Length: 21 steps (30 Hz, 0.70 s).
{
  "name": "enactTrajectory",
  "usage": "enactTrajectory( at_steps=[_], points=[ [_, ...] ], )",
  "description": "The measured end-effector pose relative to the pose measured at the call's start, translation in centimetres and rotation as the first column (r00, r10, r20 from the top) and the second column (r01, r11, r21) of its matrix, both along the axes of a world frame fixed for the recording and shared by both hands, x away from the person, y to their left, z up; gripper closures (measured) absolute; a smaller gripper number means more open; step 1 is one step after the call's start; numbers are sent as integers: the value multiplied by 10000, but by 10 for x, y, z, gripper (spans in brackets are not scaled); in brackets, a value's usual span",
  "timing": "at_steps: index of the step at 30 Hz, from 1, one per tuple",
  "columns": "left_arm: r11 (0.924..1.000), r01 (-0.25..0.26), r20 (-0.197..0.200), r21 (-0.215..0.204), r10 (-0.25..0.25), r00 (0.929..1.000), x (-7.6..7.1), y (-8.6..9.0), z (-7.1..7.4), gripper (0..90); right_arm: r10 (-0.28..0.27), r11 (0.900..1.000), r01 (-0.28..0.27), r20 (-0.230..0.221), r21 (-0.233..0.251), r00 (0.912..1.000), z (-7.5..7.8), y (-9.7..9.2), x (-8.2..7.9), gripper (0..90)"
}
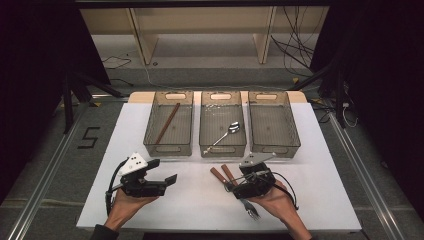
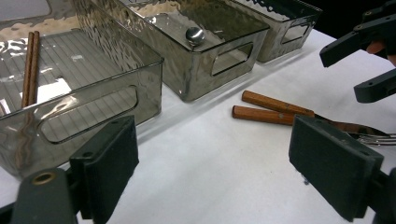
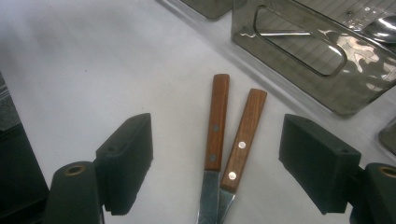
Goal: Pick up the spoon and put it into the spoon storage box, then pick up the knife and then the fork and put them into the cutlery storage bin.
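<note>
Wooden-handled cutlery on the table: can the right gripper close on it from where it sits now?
Probably yes. The right gripper is open, and the two wooden handles lie on the bare white table between its jaws, with nothing over them. The bins stand farther off.

3 bins [image 1: 221,125] sit side by side at the back of the worktop [image 1: 195,200]; 2 wooden-handled pieces of cutlery [image 1: 223,175] lie in front of them.

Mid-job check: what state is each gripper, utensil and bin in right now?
Left gripper: open, holding nothing.
Right gripper: open, fingers either side of the two wooden-handled utensils, which lie on the table.
Left bin: holds chopsticks.
Middle bin: holds a spoon.
Right bin: empty.
</note>
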State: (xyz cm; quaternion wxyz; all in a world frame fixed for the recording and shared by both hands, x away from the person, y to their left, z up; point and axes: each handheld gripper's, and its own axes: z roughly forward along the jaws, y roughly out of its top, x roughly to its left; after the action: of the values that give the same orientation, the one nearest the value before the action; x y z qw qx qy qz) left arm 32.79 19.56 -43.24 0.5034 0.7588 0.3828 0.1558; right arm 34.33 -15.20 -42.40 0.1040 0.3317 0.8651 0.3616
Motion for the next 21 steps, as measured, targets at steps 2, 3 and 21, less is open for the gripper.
enactTrajectory(
  at_steps=[2,3,21],
  points=[
    [10000,1,-3,44,-1,10000,-1,1,-1,153,-6,10000,5,-68,-36,10000,0,1,1,265],
    [10000,-15,-12,51,15,10000,-1,2,-2,153,-64,10000,64,-124,-36,9999,-1,2,1,265],
    [9999,-102,347,119,98,9993,-7,8,-6,151,46,9978,-91,-679,-663,9977,-7,12,12,310]
  ],
)
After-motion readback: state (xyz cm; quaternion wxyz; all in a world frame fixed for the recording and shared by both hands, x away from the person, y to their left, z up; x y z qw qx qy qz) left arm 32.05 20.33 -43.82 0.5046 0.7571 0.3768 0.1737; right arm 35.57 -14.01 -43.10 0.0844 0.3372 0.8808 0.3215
